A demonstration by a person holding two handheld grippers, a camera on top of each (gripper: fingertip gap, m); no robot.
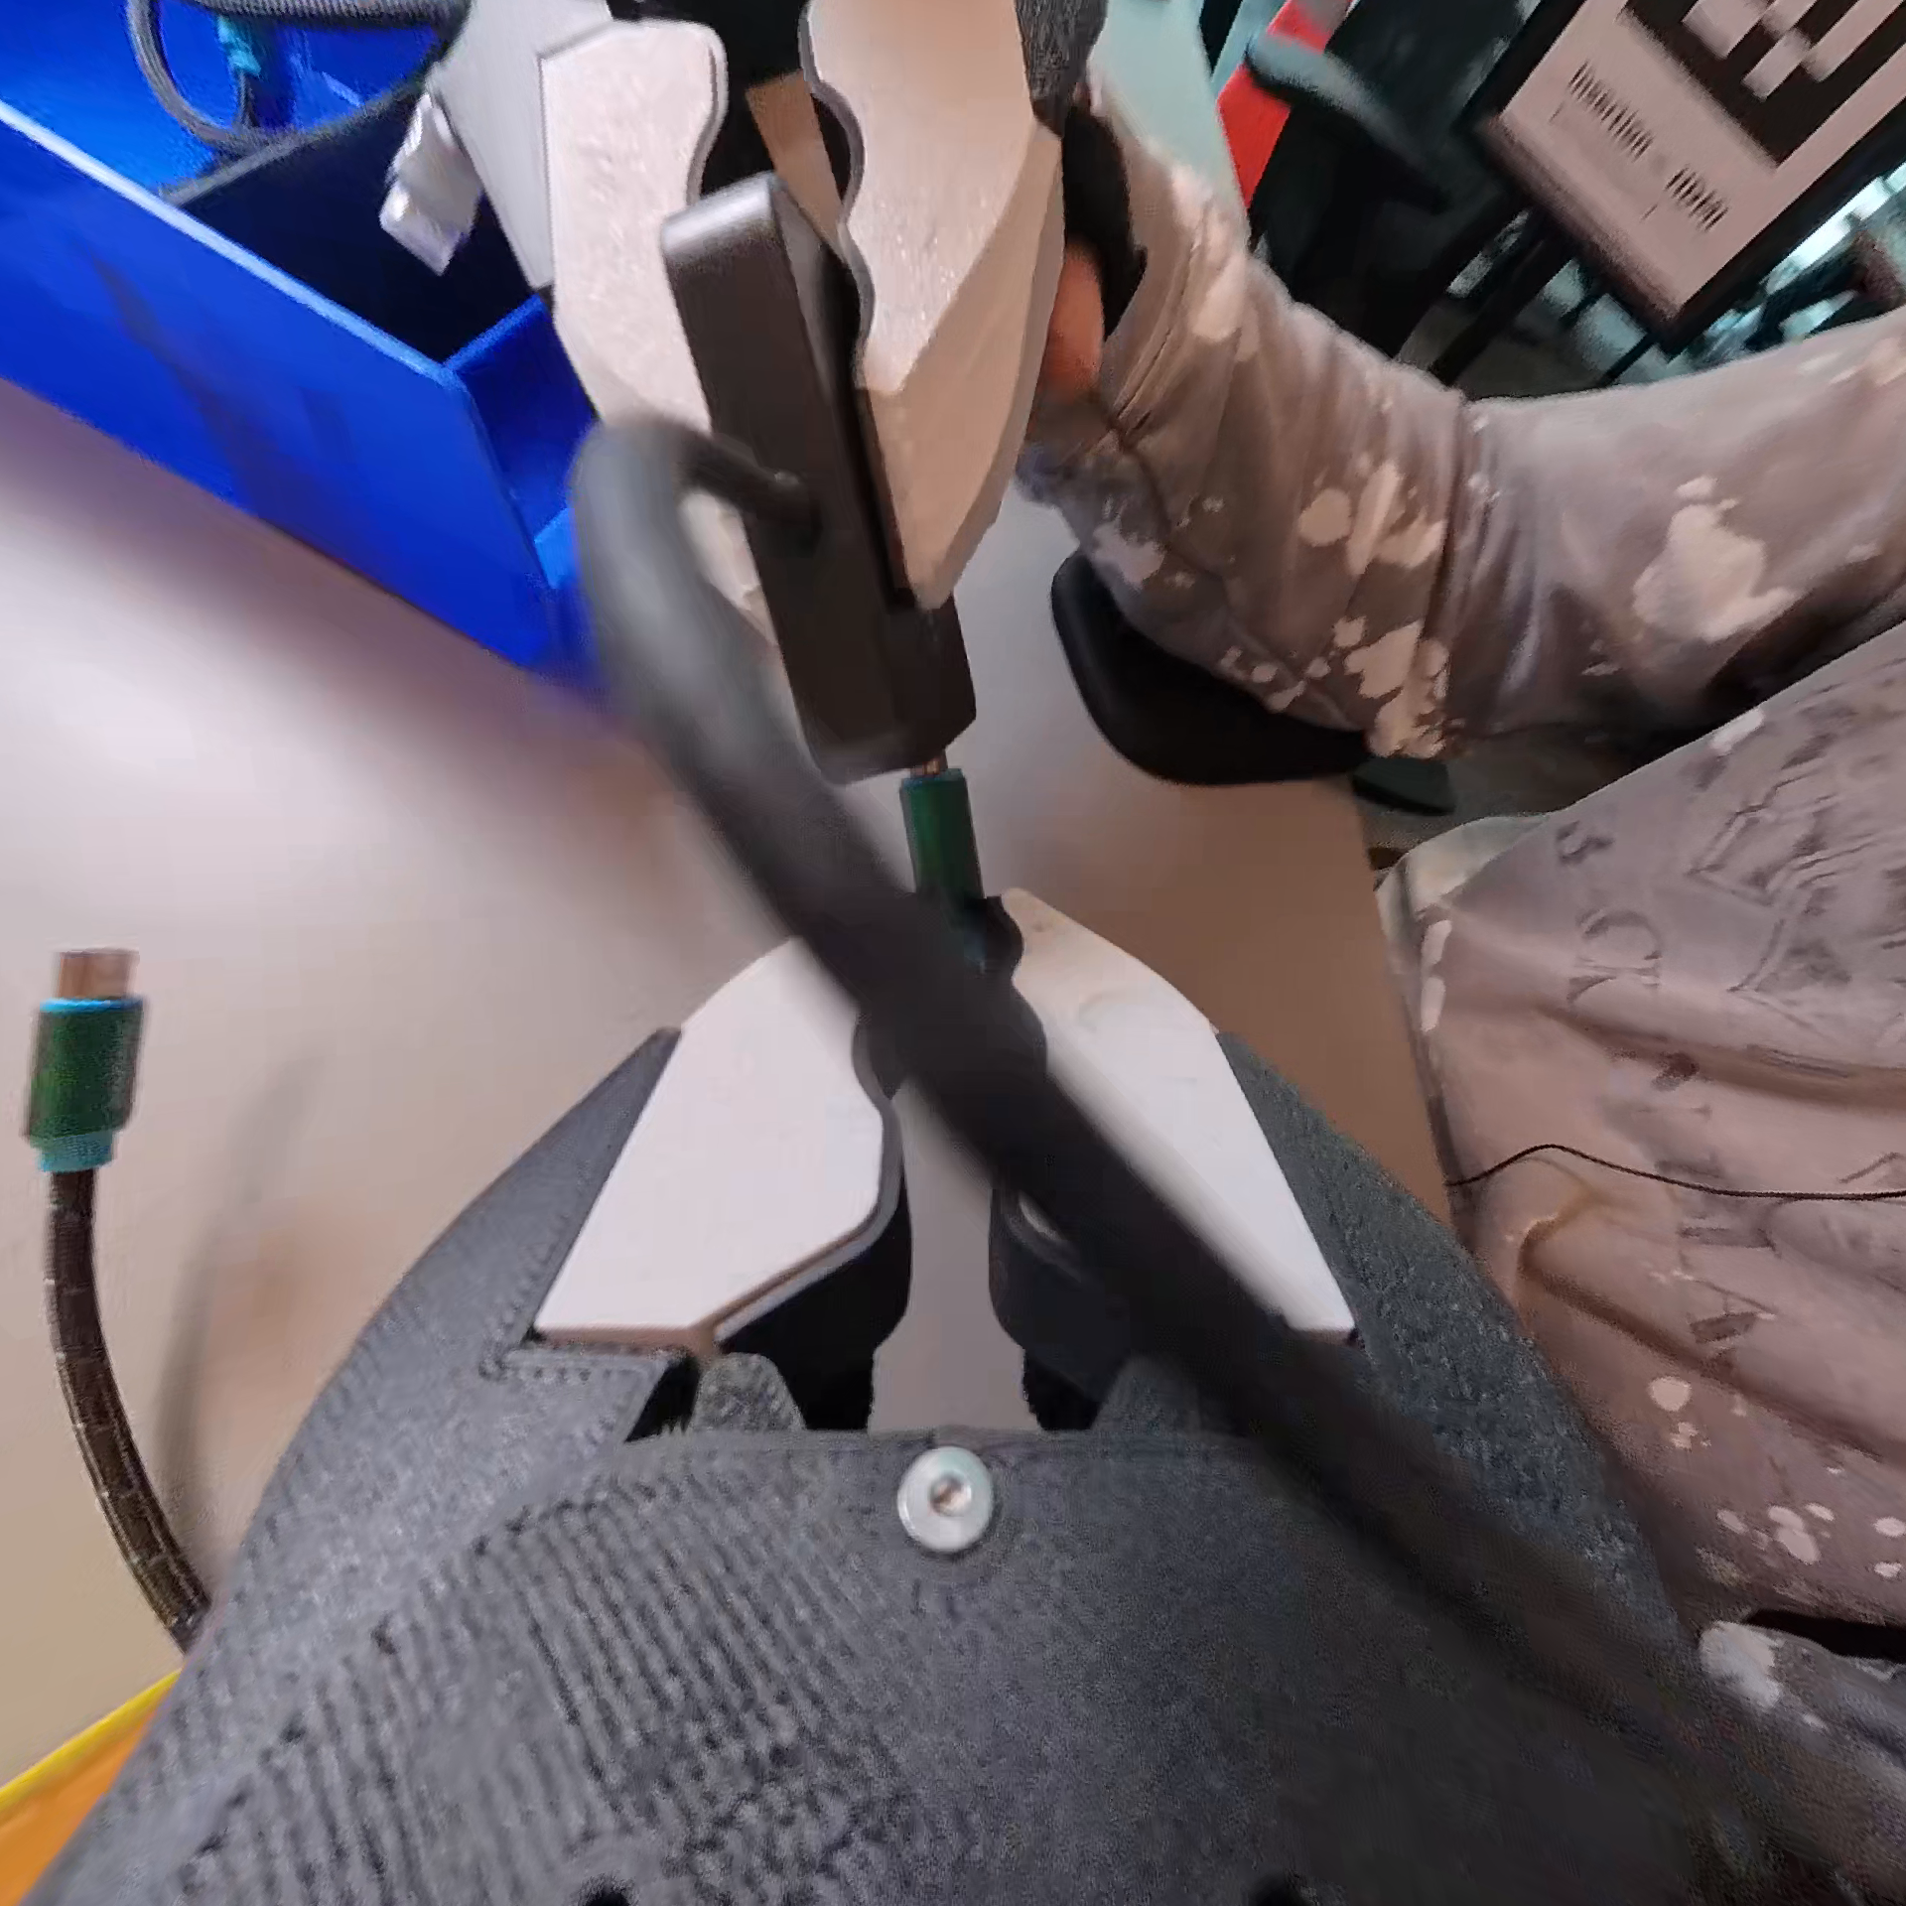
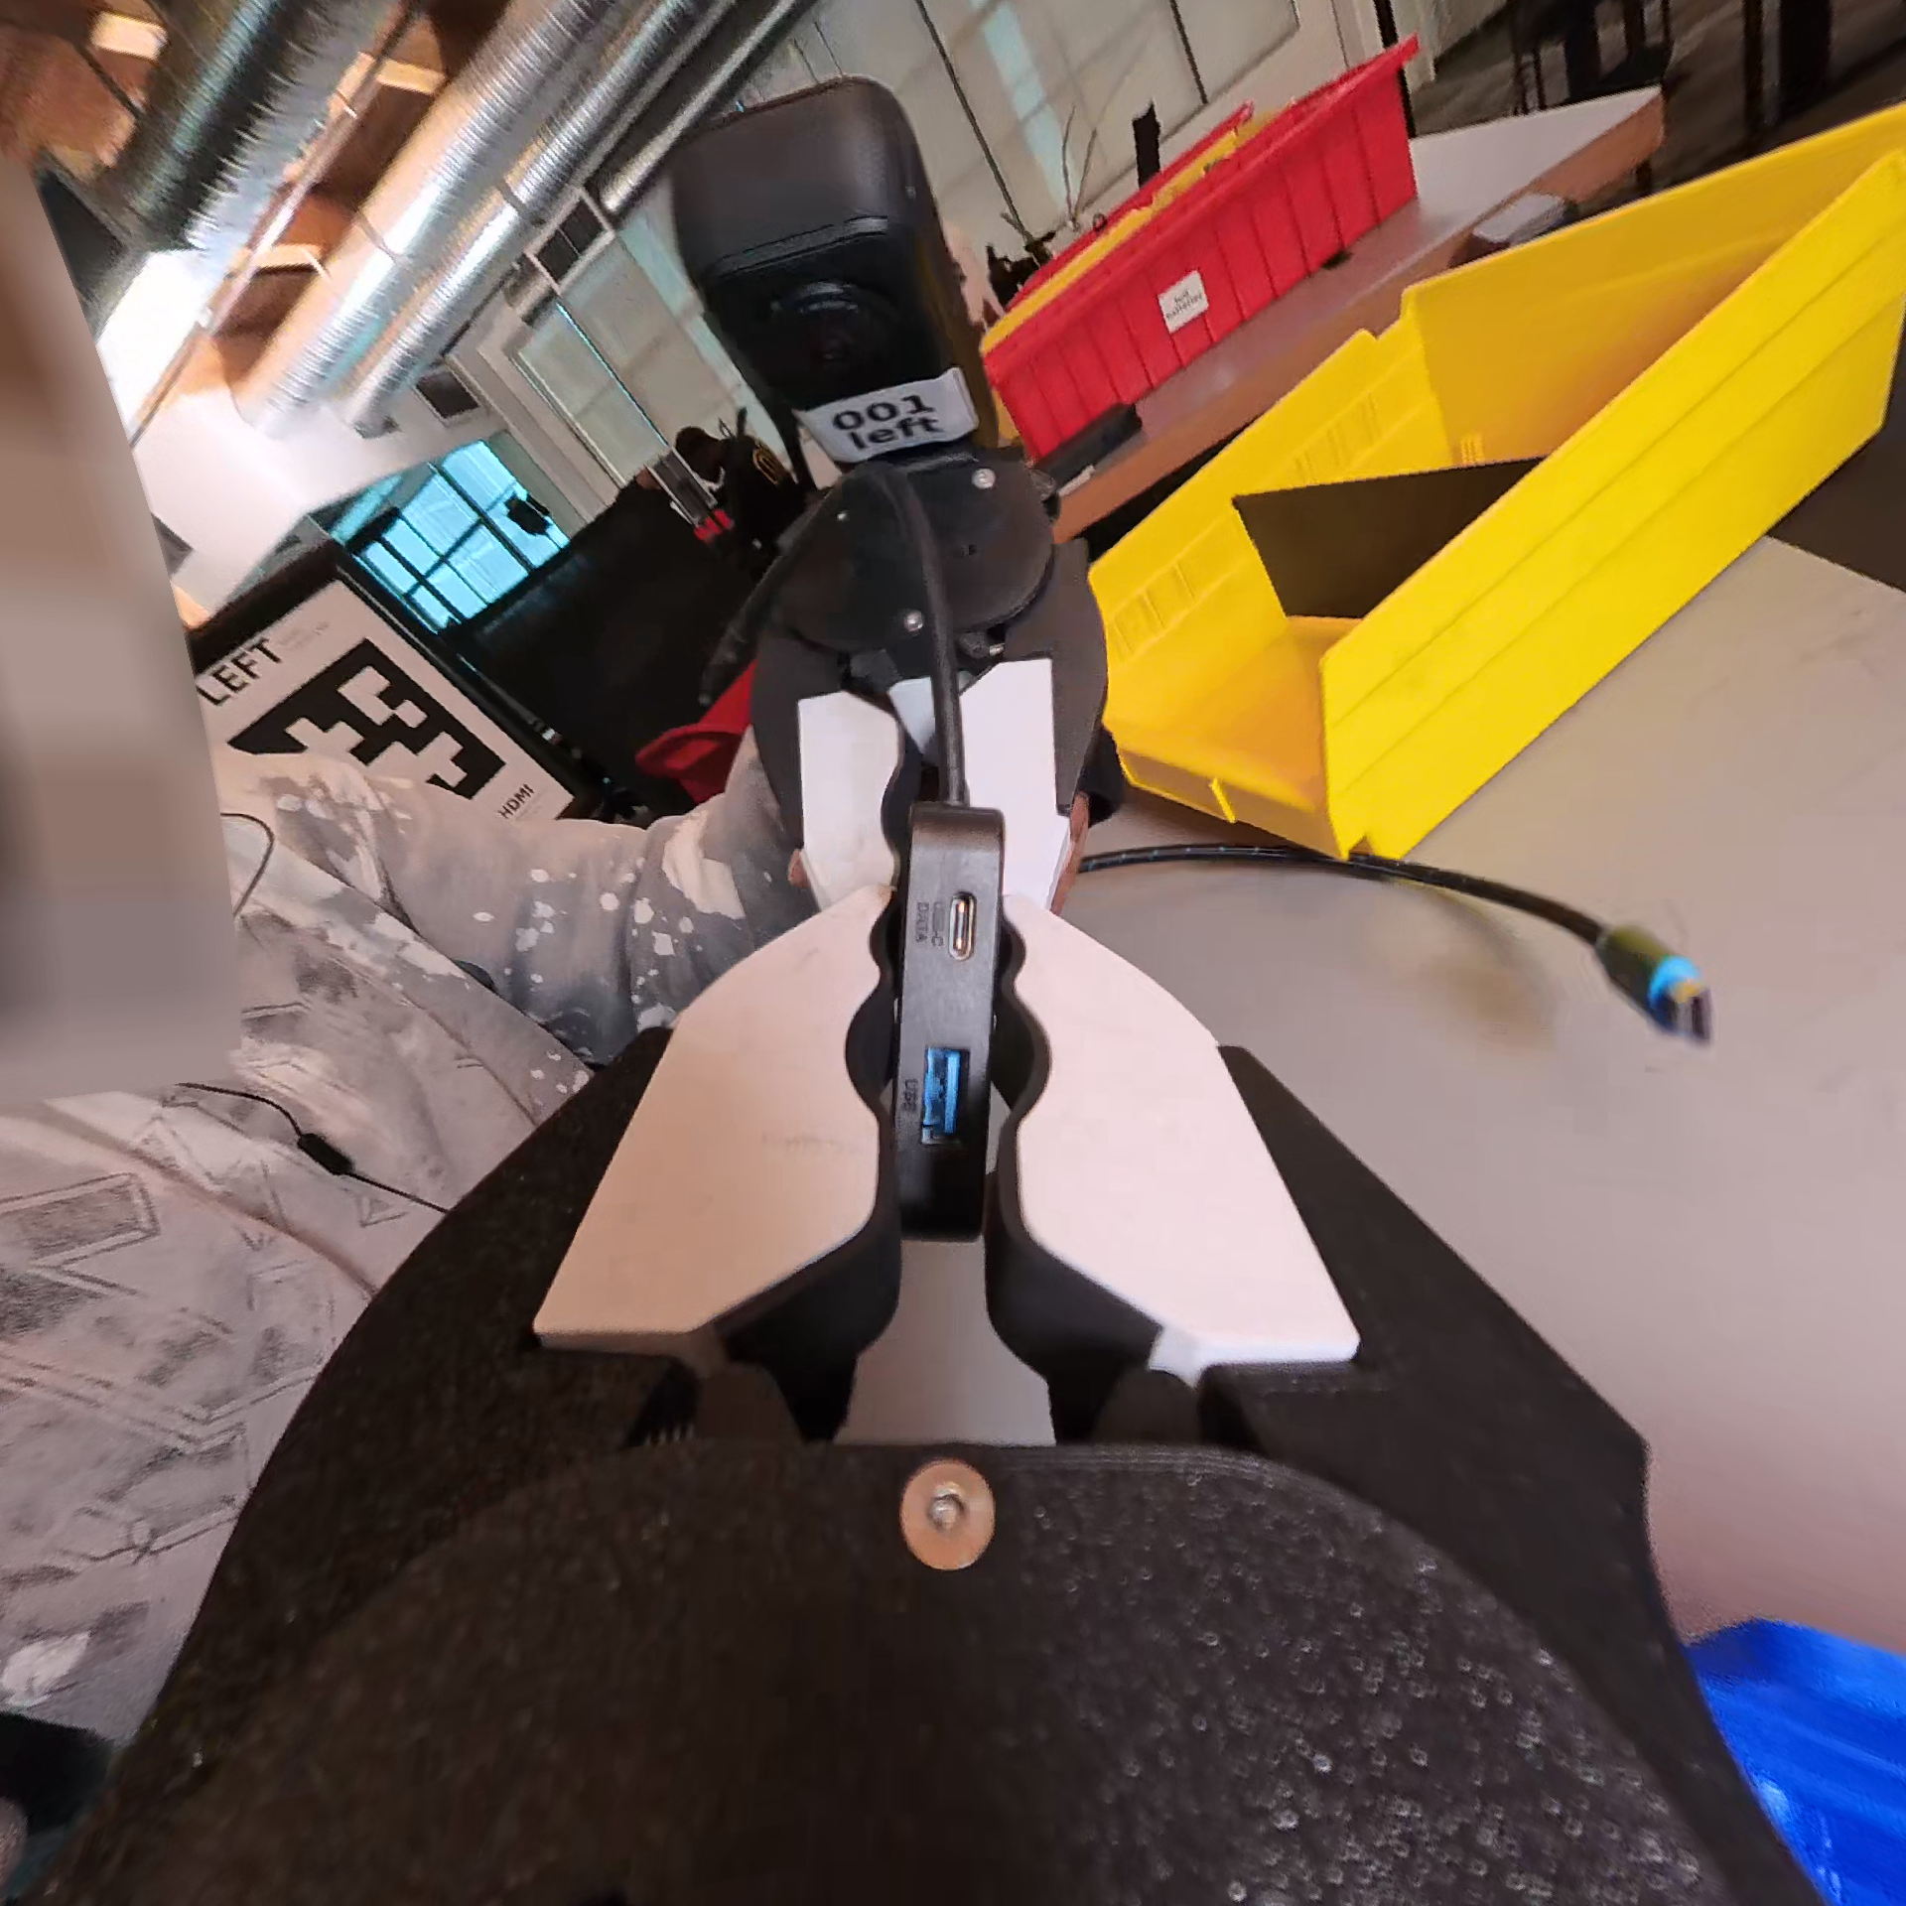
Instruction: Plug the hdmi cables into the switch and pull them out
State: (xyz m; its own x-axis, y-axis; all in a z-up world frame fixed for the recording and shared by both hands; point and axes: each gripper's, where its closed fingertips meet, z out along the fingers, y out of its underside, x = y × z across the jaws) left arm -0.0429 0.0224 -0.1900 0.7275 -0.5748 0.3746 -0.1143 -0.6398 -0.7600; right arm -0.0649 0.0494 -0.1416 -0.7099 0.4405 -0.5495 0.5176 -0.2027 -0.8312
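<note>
Black cable (image 1: 928, 990) motion-blurred across frame centre in left wrist view, hiding left gripper (image 1: 944, 990) fingertips. Green plug (image 1: 941, 841) tip hidden in switch (image 1: 825, 495) end. Braided cable (image 1: 98, 1392) cut off behind gripper body, lower left.

Switch (image 2: 947, 1042): black, one blue port. Cable plug (image 1: 937, 831): green. Gripper fingers (image 2: 753, 1124): white on black. Bins: yellow (image 2: 1609, 578), red (image 2: 1217, 237), blue (image 1: 258, 340).

1. Switch (image 2: 947, 1042): above the table (image 2: 1547, 1186), between the right gripper's (image 2: 944, 1021) fingers.
2. Left gripper (image 2: 933, 815): just behind the switch, facing it.
3. Loose cable (image 2: 1496, 918): on the table, right of the switch.
4. Open bin (image 2: 1547, 578): behind that cable.
</note>
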